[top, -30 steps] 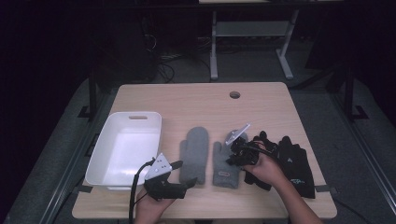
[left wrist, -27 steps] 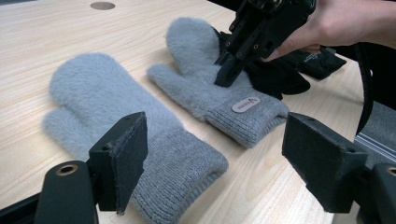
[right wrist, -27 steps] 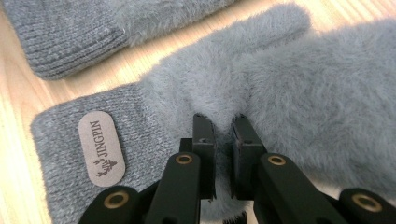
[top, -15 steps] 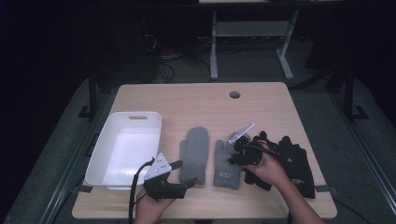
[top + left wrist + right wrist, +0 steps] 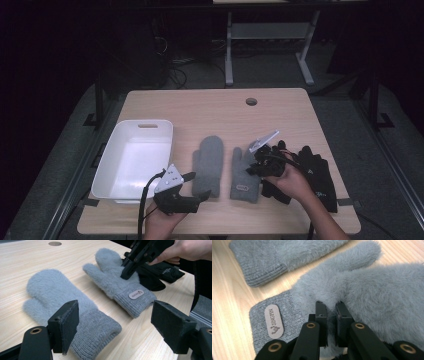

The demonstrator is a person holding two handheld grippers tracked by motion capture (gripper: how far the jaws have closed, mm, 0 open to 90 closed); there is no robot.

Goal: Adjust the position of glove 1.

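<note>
White bin (image 5: 131, 159) w/ bare interior (mittens on table); left claw (image 5: 113, 325) apart, right claw (image 5: 331, 305) clamped on labelled mitten (image 5: 362, 290).

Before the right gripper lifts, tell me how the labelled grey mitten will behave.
The labelled grey mitten looks soft and fluffy, so it will probably sag limply from the right gripper, whose jaws pinch only a small tuft. That fuzzy pile may slip. It seems light, unlikely to roll.
</note>
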